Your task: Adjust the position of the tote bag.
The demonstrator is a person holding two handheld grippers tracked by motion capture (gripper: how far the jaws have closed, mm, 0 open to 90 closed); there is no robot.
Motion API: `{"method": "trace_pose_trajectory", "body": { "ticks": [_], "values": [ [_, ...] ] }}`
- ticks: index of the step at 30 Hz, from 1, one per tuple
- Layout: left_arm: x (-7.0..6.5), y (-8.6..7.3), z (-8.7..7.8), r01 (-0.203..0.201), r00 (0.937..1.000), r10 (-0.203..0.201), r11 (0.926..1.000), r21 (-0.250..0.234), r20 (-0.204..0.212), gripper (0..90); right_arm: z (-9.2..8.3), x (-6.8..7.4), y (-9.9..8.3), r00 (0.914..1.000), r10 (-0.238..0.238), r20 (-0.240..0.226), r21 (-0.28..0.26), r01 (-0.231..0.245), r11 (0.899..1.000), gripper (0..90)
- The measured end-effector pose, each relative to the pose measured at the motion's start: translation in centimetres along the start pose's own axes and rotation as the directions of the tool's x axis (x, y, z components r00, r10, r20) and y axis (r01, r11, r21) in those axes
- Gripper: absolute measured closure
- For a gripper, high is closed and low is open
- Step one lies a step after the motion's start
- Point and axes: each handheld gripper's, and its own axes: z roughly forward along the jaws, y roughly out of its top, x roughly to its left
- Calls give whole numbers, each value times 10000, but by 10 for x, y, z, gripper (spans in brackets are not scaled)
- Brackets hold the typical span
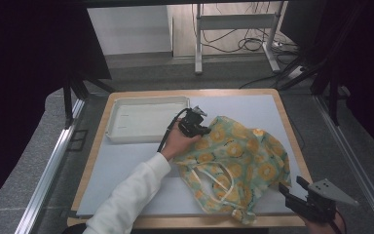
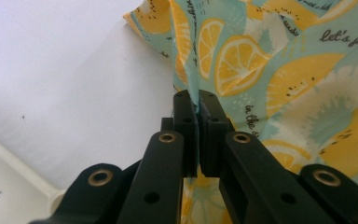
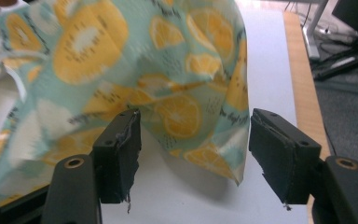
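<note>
A teal cloth bag [image 1: 238,156] printed with yellow lemon slices lies crumpled on the right half of the pale table mat [image 1: 126,165], its white drawstring loose on top. My left gripper [image 1: 202,127] is at the bag's far left corner. In the left gripper view, the left gripper [image 2: 198,100] is shut on a fold of the bag [image 2: 279,70]. My right gripper [image 1: 292,185] hovers at the table's near right corner, just off the bag's edge. In the right gripper view, the right gripper [image 3: 193,140] is open, and a hanging corner of the bag [image 3: 121,56] lies beyond its jaws, untouched.
A white shallow tray [image 1: 146,119] sits at the far left of the table, just behind my left hand. The table's wooden rim [image 1: 292,131] runs close to the bag's right side. Beyond the table stand desk legs and cables on the floor.
</note>
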Motion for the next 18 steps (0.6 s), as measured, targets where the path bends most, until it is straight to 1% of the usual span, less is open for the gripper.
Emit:
{"method": "trace_pose_trajectory", "body": {
  "ticks": [2,3,4,6,10,14,18],
  "values": [
    [0,-1,0,19,10000,-19,10000,-31,12,880,5,-1,-2,10000,0,39,172,0,9999,345],
    [0,-1,0,27,10000,-27,10000,-48,21,880,5,-1,-2,10000,0,39,172,0,9999,345],
    [0,-1,-1,16,10000,-16,10000,-45,70,881,7,-1,-3,9999,-71,88,299,69,9995,346],
    [-1,-1,-3,120,9997,-116,9998,-151,220,880,9,0,-5,9999,-107,100,393,103,9992,346],
    [-2,-2,-4,81,9998,-78,9998,-170,205,880,12,-1,-7,9999,-92,119,462,86,9989,350],
    [-2,-3,-5,100,9996,-94,9997,-217,258,881,15,-3,-9,9989,-216,407,621,190,9979,355],
    [-2,-3,-4,89,9996,-85,9998,-180,253,880,17,-5,-11,9992,-142,379,688,116,9976,357]
  ]
}}
